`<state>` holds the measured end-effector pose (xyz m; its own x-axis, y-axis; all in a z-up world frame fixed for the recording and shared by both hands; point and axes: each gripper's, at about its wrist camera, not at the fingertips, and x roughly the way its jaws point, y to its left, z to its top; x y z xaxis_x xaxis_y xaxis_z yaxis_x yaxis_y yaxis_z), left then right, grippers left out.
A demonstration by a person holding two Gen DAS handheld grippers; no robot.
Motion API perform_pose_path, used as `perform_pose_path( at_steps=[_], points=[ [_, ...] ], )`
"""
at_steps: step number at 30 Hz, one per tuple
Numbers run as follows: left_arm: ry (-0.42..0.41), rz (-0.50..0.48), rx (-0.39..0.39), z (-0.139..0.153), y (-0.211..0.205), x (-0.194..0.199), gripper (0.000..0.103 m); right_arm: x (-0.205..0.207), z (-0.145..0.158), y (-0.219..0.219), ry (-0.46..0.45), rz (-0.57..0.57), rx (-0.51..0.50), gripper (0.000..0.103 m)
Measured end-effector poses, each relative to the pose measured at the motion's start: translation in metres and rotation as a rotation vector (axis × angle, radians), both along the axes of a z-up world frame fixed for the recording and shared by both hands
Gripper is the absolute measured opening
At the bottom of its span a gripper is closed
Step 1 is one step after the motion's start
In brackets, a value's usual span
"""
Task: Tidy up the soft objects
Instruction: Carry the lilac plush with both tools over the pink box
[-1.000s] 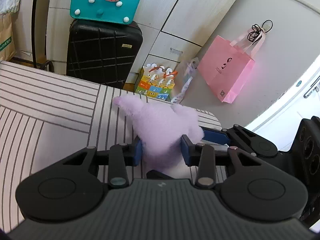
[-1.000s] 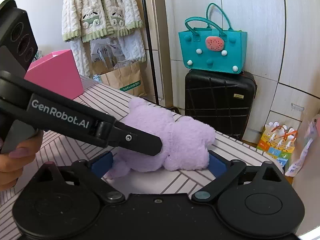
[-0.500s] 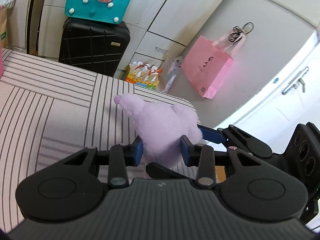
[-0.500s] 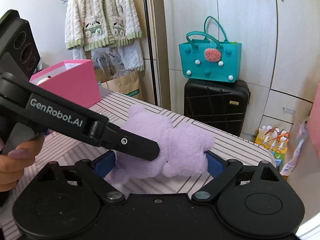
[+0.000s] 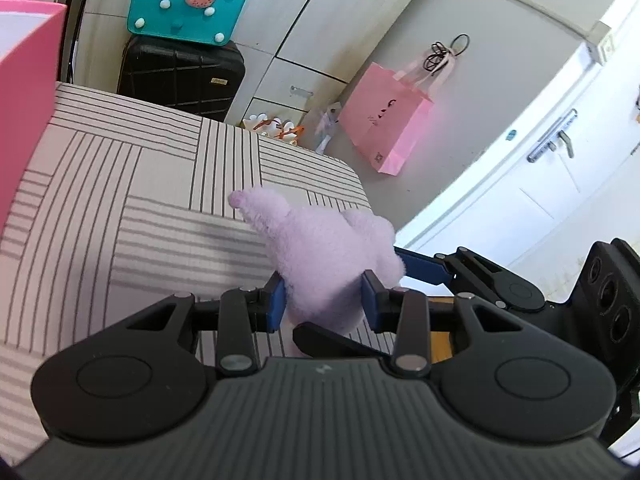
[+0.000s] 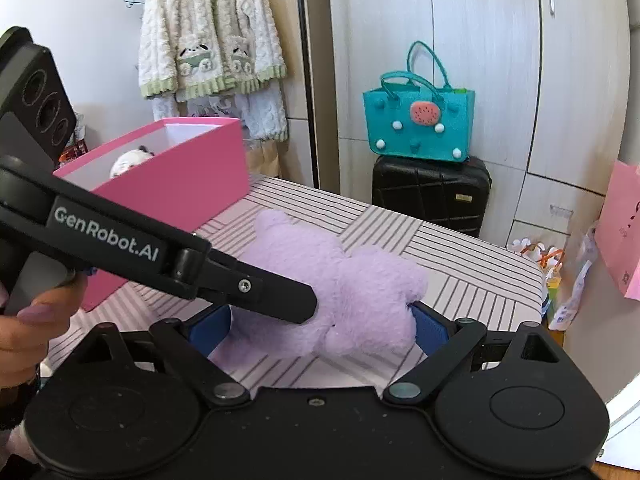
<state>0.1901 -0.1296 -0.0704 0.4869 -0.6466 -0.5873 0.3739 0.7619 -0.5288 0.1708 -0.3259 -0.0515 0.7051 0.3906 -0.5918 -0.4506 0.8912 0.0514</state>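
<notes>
left gripper [image 5: 323, 301]: pads pinch purple plush [image 5: 328, 252] | right gripper [image 6: 320, 326]: blue pads clamp purple plush's two ends, above striped table [image 6: 460, 264] | pink box [image 6: 176, 188]: far left

Purple plush toy [image 6: 340, 292] clamped between the blue pads of the right gripper [image 6: 320, 328], above the striped worktop [image 6: 460, 264]; left gripper [image 6: 296, 304], marked GenRobot.AI, reaching in from the left, tip pressed into the plush; fingers [image 6: 36, 320] of a hand wrapped round its handle; pink box [image 6: 172, 196] open on the worktop behind, a small white toy [image 6: 130, 162] inside; teal bag [image 6: 420, 124] on a black suitcase [image 6: 432, 196]; cream cardigan [image 6: 208, 36] hanging on the wall.
</notes>
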Motion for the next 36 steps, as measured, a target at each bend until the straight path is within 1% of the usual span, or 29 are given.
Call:
perform_pose_path(
  at_steps=[9,14,17,23,27,30,36],
  points=[
    [-0.041,-0.023,-0.015,0.017,0.030,-0.043,0.037,-0.050,0.018,0.025,-0.044,0.023,-0.012,0.098],
    [-0.071,-0.034,-0.023,0.029,0.050,-0.060,0.038,-0.073,0.032,0.044,-0.079,0.073,-0.057,0.098],
    [-0.091,-0.037,-0.027,0.038,0.065,-0.068,0.038,-0.082,0.041,0.055,-0.092,0.103,-0.055,0.098],
    [-0.137,-0.019,-0.016,0.059,0.097,-0.085,0.038,-0.092,0.060,0.083,-0.120,0.167,-0.046,0.098],
    [-0.117,-0.058,0.042,0.079,0.112,-0.084,0.038,-0.095,0.070,0.106,-0.153,0.217,-0.083,0.099],
    [-0.131,-0.056,0.070,0.091,0.128,-0.087,0.038,-0.094,0.079,0.121,-0.165,0.248,-0.082,0.099],
    [-0.179,0.006,0.047,0.106,0.170,-0.093,0.038,-0.089,0.099,0.150,-0.199,0.317,-0.053,0.099]
  ],
)
